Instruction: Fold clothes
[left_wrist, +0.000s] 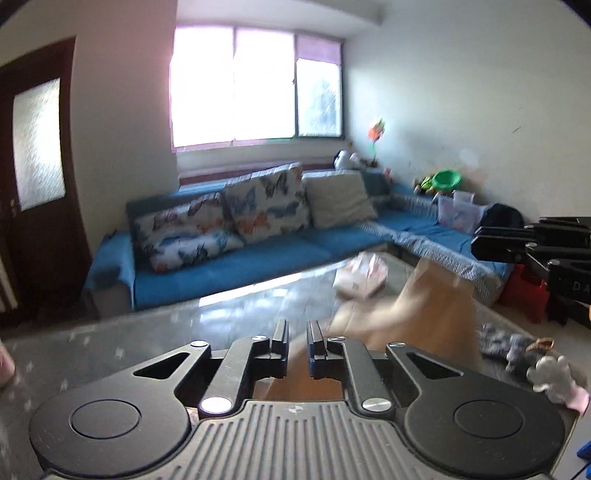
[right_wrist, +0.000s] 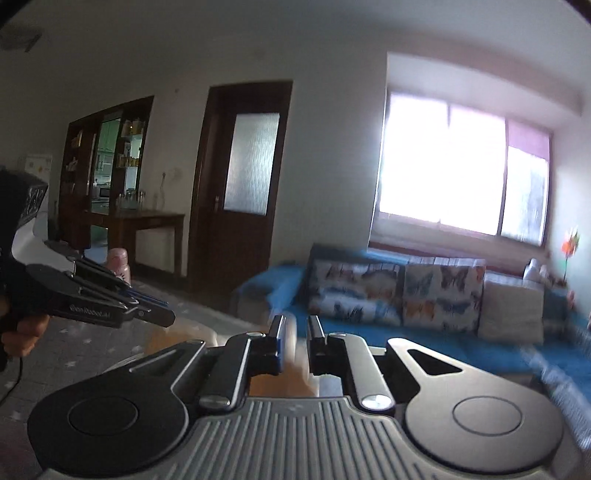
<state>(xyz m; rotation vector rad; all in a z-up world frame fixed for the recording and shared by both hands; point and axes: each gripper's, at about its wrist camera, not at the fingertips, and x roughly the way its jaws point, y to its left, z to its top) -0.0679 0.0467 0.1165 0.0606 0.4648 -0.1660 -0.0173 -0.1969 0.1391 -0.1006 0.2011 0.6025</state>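
Two grippers, the left gripper (left_wrist: 297, 341) and right gripper (right_wrist: 295, 338), each hold their jaws clamped on a blurred tan garment (left_wrist: 424, 314) lifted above the speckled counter (left_wrist: 92, 350), blue sofa (left_wrist: 240, 258) behind.
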